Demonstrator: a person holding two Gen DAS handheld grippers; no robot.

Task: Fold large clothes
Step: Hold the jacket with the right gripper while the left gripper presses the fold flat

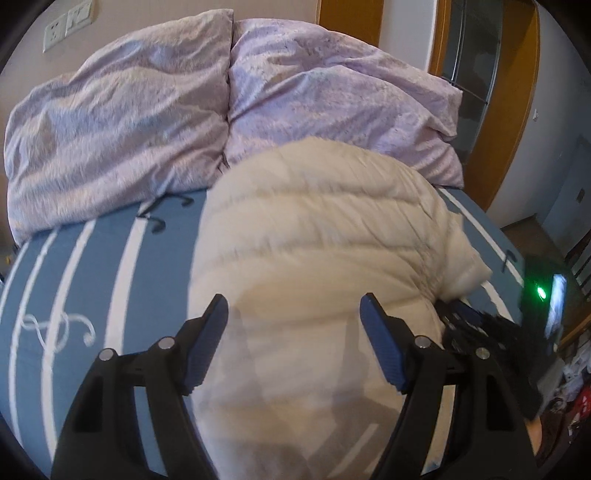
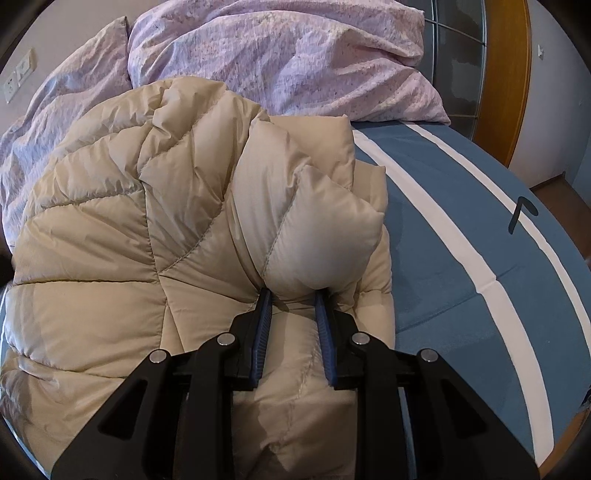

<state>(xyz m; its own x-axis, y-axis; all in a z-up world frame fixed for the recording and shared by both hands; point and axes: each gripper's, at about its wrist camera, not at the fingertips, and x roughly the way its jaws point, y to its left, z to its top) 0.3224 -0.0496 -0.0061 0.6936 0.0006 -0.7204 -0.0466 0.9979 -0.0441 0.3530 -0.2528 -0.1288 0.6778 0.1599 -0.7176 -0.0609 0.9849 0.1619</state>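
Blue bedsheet (image 2: 461, 206); right fingers' (image 2: 263, 314) jacket (image 2: 110, 240) pinch, left-view-hidden.

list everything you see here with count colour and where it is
puffer jacket: 1, cream quilted, bunched on the bed
pillows: 2, pale lilac, side by side at the head of the bed
bed cover: 1, blue with white stripes, under the jacket
wall sockets: white, wall above the pillows
door frame: orange wood, right of the bed
left gripper: black with blue pads, open over the jacket
right gripper: black with blue pads, pinching a jacket fold
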